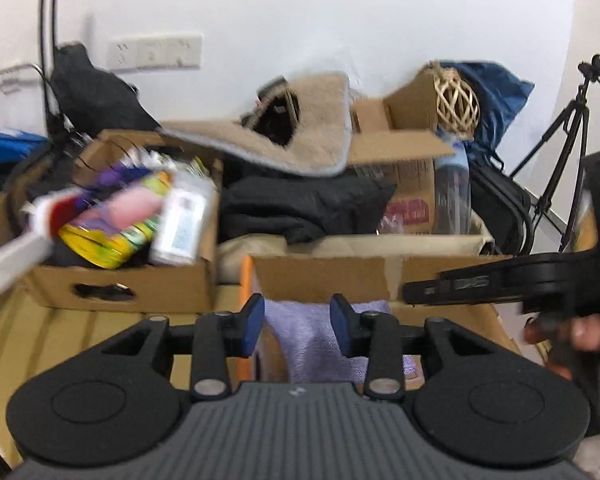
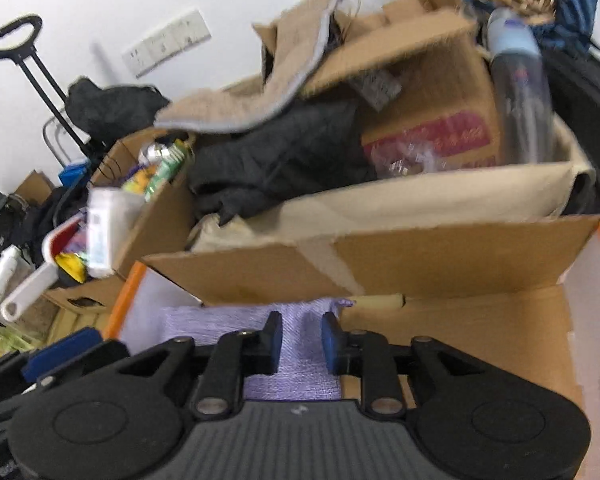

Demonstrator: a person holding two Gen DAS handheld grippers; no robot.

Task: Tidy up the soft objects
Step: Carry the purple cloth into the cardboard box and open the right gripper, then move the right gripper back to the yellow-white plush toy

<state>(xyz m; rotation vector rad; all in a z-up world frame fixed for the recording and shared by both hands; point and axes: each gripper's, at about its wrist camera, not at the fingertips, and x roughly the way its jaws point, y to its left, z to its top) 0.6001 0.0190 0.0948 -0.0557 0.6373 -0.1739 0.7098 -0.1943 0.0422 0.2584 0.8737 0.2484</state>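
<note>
Cloth: lilac towel [image 2: 296, 340] in box [image 2: 480, 320], directly below both | left tool [image 1: 297, 326] apart, empty | right tool [image 2: 301, 344] apart, empty, equally near

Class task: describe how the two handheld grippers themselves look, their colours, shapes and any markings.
Both the left gripper and right gripper are matte black with blue pads on the fingers, silver pivot pins, two round discs, and a ribbed grey centre plate bearing a small pale logo. No cables or sleeves are visible.

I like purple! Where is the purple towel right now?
The purple towel lies inside the open cardboard box, low in both views, just beyond the blue fingers.
</note>
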